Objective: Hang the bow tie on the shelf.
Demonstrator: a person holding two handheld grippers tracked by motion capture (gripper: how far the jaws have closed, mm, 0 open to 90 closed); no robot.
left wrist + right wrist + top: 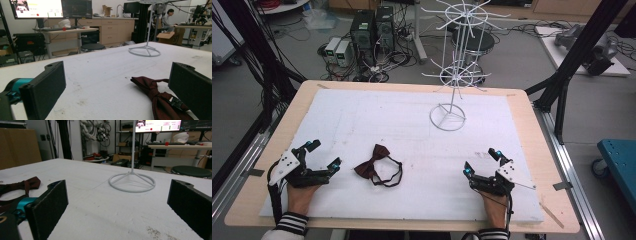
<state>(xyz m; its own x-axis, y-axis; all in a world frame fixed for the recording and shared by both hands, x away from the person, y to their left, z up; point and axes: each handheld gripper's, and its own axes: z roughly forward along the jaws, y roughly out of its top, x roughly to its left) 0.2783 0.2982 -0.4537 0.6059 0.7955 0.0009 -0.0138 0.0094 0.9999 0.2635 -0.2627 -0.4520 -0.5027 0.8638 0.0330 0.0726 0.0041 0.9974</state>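
Bow tie (373, 163) was the thing nearest the left gripper (323, 156): a dark maroon piece of soft, slightly shiny fabric, pinched at the middle into two flared wings, with a thin dark strap looping out to its right and near side. It was laid flat on the near left part of the surface (412, 130), just to the right of the left gripper and well apart from the right gripper (482, 161). In the left gripper view a small dark metal clasp could be made out on the strap, close beside the right-hand jaw, though no touch could be confirmed.

The surface was covered by a white, matt, faintly scuffed sheet, edged by a pale wooden border. At the far right of the middle a white wire display stand (455, 70) was set, with a round ring base, a thin upright pole and two tiers of radiating wire hooks. Nothing was placed between the bow tie and the stand.

Both grippers were held low at the near edge, each carried by a hand with a striped cuff. The left gripper's flat black padded jaws were spread wide with nothing pinched; the right gripper's jaws were likewise spread and empty.
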